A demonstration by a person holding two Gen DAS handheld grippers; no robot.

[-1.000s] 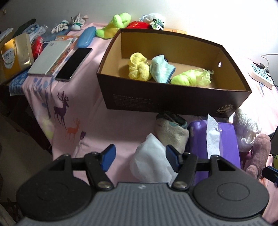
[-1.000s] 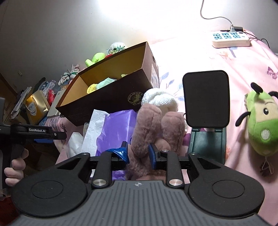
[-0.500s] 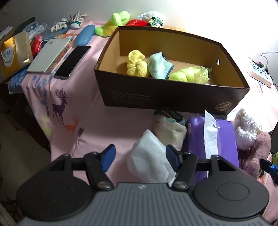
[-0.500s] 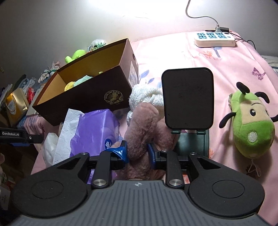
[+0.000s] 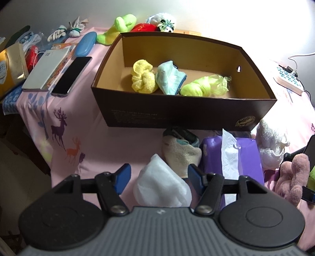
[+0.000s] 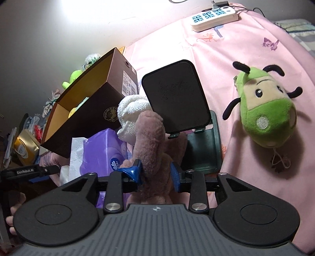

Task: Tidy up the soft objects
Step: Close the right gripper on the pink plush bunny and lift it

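An open brown box (image 5: 177, 116) on the pink bedcover holds a yellow cloth (image 5: 142, 78), a light blue cloth (image 5: 169, 79) and a neon green cloth (image 5: 202, 86). My left gripper (image 5: 158, 177) hangs open in front of the box, above a white wad (image 5: 161, 185) that touches neither pad. A beige sock (image 5: 180, 153) lies just beyond it. My right gripper (image 6: 156, 173) has the pink plush toy (image 6: 151, 134) between its blue pads; its jaws are opening, and the plush still fills the gap. A white towel roll (image 6: 132, 110) sits behind the plush.
A purple tissue pack (image 5: 248, 155) lies between the sock and the towel. A black phone stand (image 6: 175, 96) rises right behind the plush, and a green bug plush (image 6: 269, 116) lies to its right. A power strip (image 6: 214, 17) is far back. Phone (image 5: 71, 75) and notebook (image 5: 45, 69) lie left of the box.
My right gripper has rolled and sunk toward the bedcover with the pink plush, and its pads now stand slightly wider. The left gripper has barely moved.
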